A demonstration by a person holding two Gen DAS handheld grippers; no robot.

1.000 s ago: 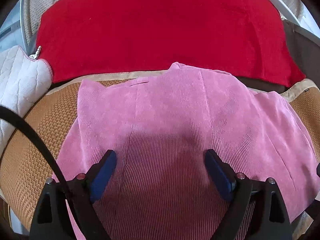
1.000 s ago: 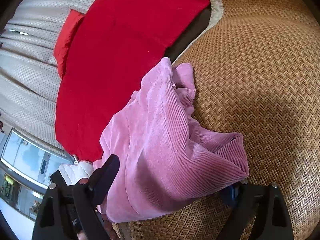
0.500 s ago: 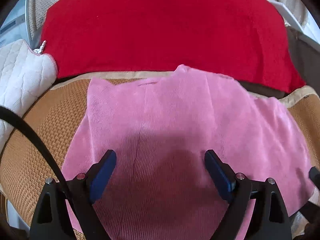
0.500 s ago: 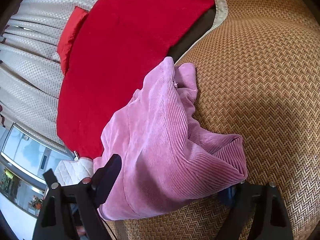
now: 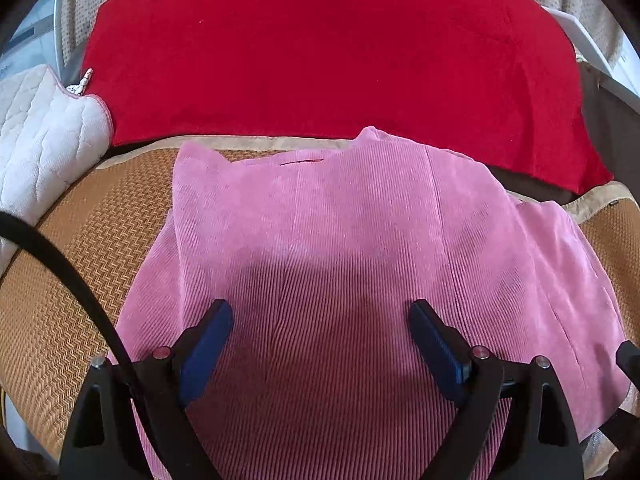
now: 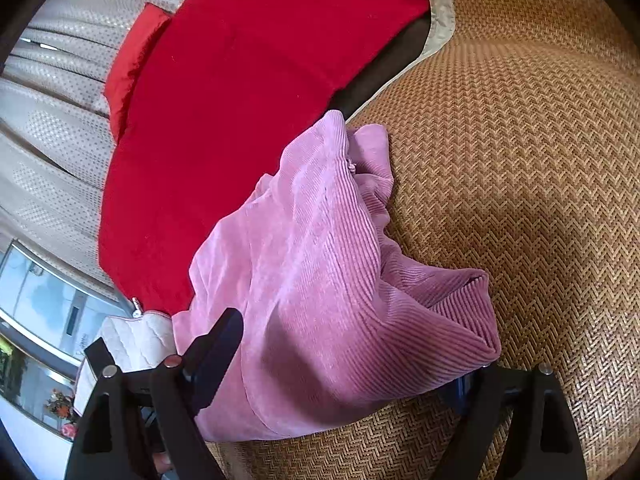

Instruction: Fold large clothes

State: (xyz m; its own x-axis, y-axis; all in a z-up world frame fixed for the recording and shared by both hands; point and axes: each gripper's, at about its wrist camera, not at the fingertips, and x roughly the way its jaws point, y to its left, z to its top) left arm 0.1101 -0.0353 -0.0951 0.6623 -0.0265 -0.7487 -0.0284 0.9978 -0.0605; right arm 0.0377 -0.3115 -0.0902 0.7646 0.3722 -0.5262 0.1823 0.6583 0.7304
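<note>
A pink corduroy garment [image 5: 340, 248] lies spread on a woven tan mat [image 5: 80, 264]. My left gripper [image 5: 320, 320] hovers over its near part with the jaws wide apart and nothing between them. In the right wrist view the same garment [image 6: 312, 280] is bunched, with a folded corner by the right finger. My right gripper [image 6: 352, 352] is open, its jaws wide on either side of that bunched edge; the right fingertip is hidden under the cloth.
A red blanket [image 5: 320, 48] covers the backrest behind the mat, also in the right wrist view [image 6: 240, 100]. A white quilted cushion [image 5: 36, 140] lies at the left. The tan mat [image 6: 520, 160] extends to the right. A window and curtain are at left.
The left gripper has drawn back slightly, so the garment sits a little farther off. The right view has hardly changed; both grippers stay open.
</note>
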